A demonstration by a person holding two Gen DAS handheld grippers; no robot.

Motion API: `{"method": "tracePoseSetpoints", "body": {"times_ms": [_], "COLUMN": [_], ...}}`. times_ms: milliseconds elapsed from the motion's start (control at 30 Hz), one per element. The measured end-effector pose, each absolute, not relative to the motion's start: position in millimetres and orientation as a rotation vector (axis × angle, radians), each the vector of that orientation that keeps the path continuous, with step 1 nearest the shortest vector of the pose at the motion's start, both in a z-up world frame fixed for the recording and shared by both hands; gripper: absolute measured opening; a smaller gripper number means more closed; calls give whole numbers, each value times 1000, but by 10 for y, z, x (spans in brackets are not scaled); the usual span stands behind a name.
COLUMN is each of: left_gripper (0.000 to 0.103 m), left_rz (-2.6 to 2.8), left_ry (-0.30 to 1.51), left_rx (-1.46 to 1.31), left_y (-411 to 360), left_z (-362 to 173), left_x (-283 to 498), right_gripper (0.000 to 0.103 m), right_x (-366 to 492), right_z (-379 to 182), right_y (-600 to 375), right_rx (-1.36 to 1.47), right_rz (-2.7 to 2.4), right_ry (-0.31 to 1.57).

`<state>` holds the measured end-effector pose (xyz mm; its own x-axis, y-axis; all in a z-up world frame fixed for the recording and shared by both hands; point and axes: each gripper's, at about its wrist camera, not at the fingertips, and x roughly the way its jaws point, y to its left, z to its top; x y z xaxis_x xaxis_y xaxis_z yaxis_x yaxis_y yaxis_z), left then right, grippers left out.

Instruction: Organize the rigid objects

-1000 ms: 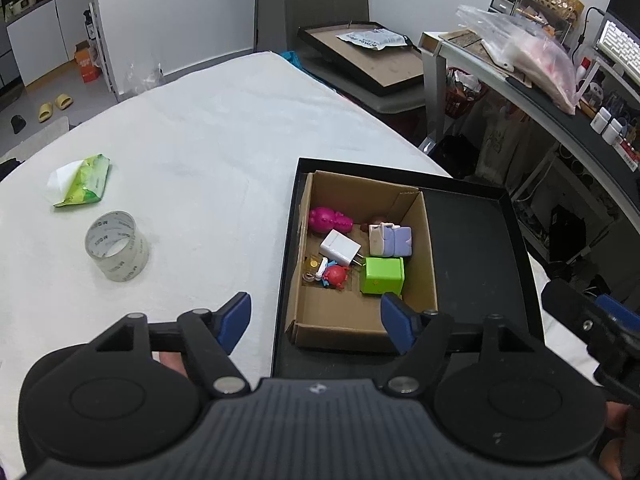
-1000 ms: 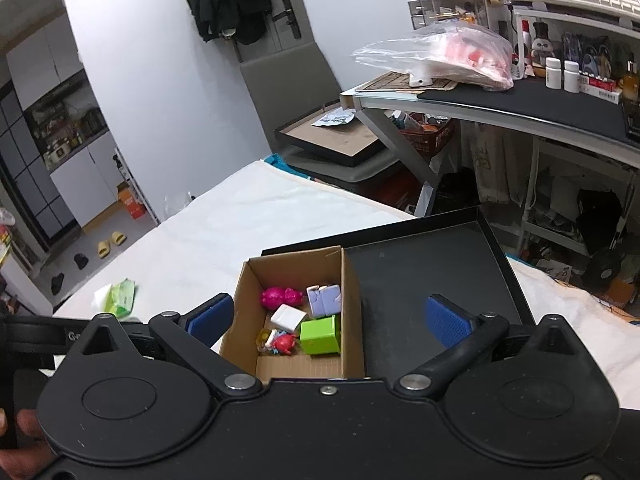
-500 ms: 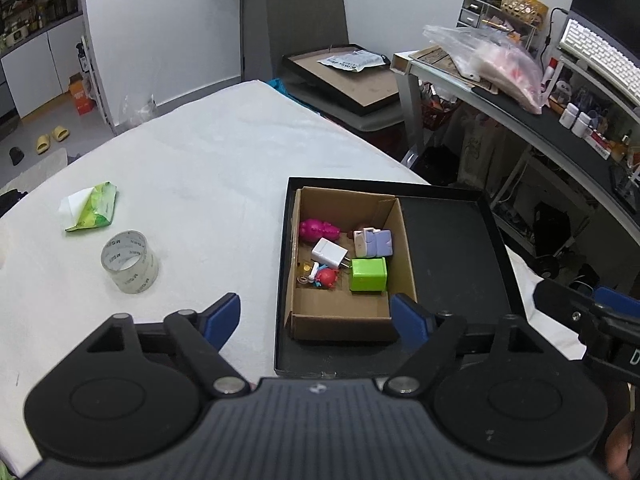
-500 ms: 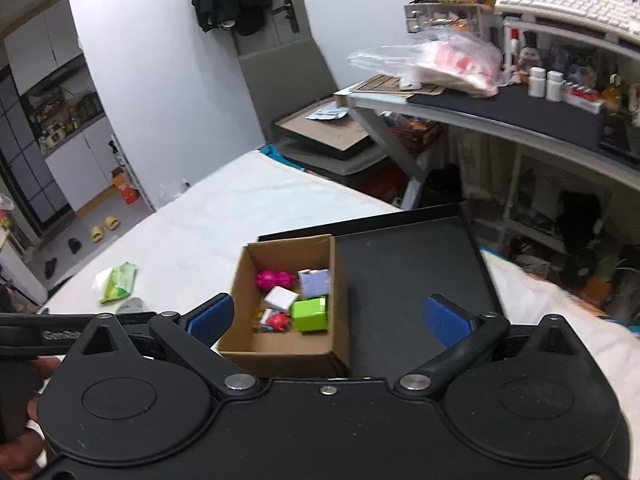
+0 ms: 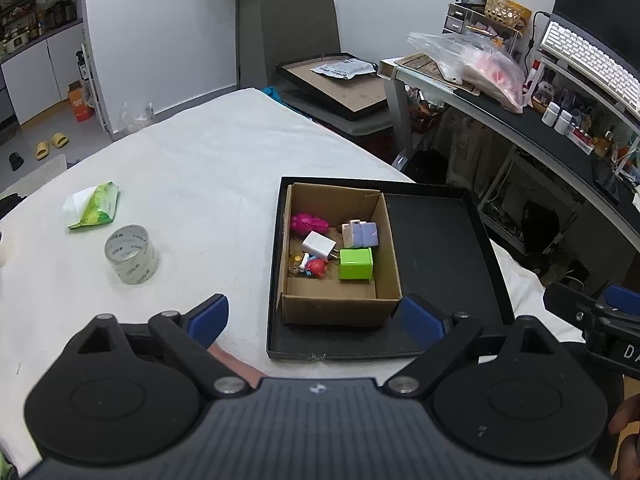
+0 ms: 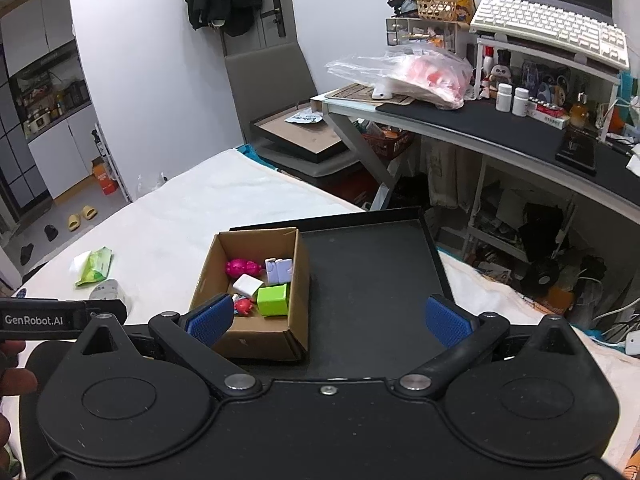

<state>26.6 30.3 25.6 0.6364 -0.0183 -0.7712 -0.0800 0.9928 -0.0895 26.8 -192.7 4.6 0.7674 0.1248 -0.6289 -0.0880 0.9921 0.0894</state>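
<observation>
Left gripper [image 5: 314, 316]: I have the blue pads spread wide with nothing between them, hanging above the near edge of the black tray.
Right gripper [image 6: 328, 320]: same story, jaws far apart and empty, raised over the tray's near end.
Cardboard box [image 5: 340, 308]: it sits in the left half of the black tray [image 5: 440, 240], open-topped, upright.
Box contents: I count a green cube [image 5: 355, 264], a white plug adapter [image 5: 318, 244], a magenta toy [image 5: 308, 223], a pale lilac-and-white block [image 5: 360, 234] and a small red figure [image 5: 316, 267] with tiny bits beside it that I can't make out.
Tray, right half: bare black floor, nothing on it.
Step in hand: my read is that the small rigid pieces are gathered in the box; this fits either a finished sort or a pile waiting to be laid out on the tray's bare side. I can't settle which.
Next move: any pick inside the box would call for a steep descent between the walls and a narrow grip, since the pieces lie close together.
Table [image 5: 200, 168]: white cloth cover, with a clear tape roll [image 5: 131, 254] and a green tissue pack [image 5: 96, 205] well left of the tray.
Room: cluttered desk with a white keyboard [image 6: 552, 28] to the right, grey chair [image 6: 268, 80] behind, kitchen doorway on the far left.
</observation>
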Motion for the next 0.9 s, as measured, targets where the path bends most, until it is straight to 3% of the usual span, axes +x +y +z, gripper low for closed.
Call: {"method": "tracePoseSetpoints", "body": {"times_ms": [900], "left_gripper": [94], "left_rz": [37], "left_ry": [855], "left_rx": [-86], "left_y": [192], "left_z": [281], "left_x": [102], "right_gripper": [103], "right_x": [188], "right_z": [-32], "right_y": [-1966], "right_rx": [31], "right_rz": [131], "right_ry": [677]}}
